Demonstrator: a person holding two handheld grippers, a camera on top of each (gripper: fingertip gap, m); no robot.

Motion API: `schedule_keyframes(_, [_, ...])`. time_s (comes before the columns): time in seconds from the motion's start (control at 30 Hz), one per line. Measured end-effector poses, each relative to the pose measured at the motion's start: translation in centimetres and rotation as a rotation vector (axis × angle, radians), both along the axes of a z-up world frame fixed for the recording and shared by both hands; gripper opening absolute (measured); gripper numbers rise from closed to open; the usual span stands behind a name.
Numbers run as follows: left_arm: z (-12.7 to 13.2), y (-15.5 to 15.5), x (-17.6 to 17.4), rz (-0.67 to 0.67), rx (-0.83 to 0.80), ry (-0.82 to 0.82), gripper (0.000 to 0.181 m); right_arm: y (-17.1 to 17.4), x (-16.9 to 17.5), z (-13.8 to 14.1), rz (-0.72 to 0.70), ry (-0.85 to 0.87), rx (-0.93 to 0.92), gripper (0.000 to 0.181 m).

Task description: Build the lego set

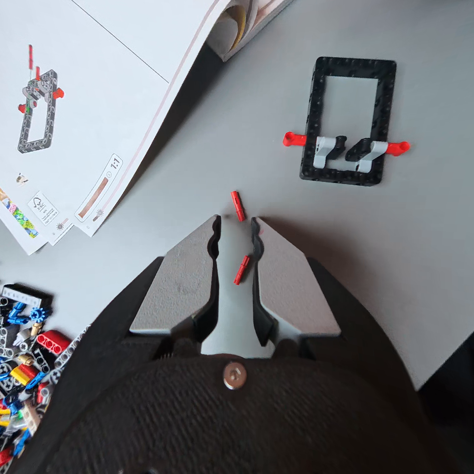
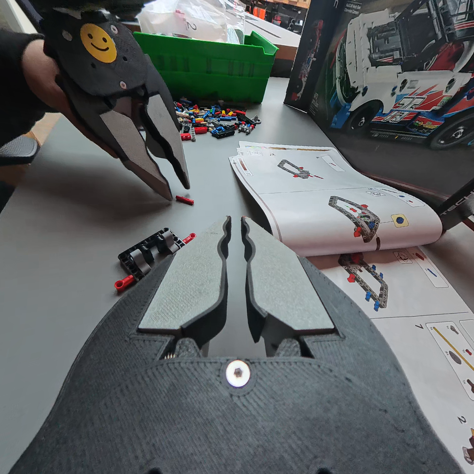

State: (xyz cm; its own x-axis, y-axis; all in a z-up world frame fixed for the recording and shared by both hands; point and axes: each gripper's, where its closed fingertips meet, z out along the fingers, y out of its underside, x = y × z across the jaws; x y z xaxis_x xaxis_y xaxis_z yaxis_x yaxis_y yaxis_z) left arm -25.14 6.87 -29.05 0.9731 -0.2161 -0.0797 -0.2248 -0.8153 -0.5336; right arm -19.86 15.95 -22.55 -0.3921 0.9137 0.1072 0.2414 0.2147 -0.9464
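A smooth grey table [image 2: 64,230] fills the foreground under soft, even light. Behind it, a dim, blurred room holds wooden furniture [image 2: 284,55].

I see a smooth matt grey bench [image 1: 179,159], the ridged black printed-plastic right claw [image 2: 236,220] with grainy grey pads [image 2: 189,277], a glossy black plastic rectangular frame [image 1: 351,69], and a white paper instruction booklet [image 2: 320,205].

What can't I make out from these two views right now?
- Second red pin: visible between the left gripper's fingers in the left wrist view, hidden by them in the right.
- Black frame: near part covered by the right gripper in the right wrist view.
- Loose parts pile: cut off by the left wrist view's edge, blurred.
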Motion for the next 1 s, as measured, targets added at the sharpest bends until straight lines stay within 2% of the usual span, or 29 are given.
schedule_keyframes(0.17, [-0.2,0.7,0.4,-0.002,0.015,0.002,0.005,-0.2,0.1,0.1,0.003,0.005,0.019,0.004])
schedule_keyframes(0.33, [-0.2,1.3,0.0,-0.019,0.046,0.008,0.004,-0.7,0.2,0.2,0.018,0.007,0.02,0.004])
schedule_keyframes(0.47, [0.6,1.8,-0.3,-0.063,0.115,0.098,0.004,-1.5,0.1,0.3,0.047,-0.007,-0.016,0.005])
schedule_keyframes(0.67, [4.6,2.9,4.7,-0.315,0.356,0.17,0.004,-4.4,0.3,0.6,0.185,-0.072,-0.248,0.018])
schedule_keyframes(0.7, [5.2,3.1,4.9,-0.321,0.388,0.209,0.004,-4.8,0.4,0.6,0.208,-0.081,-0.262,0.018])
schedule_keyframes(0.87, [6.0,3.1,6.9,-0.44,0.415,0.274,0.004,-5.8,1.1,0.7,0.272,-0.075,-0.227,0.009])
schedule_keyframes(1.0, [5.7,3.2,7.2,-0.455,0.394,0.319,0.004,-6.5,1.5,0.3,0.304,-0.086,-0.191,0.0])
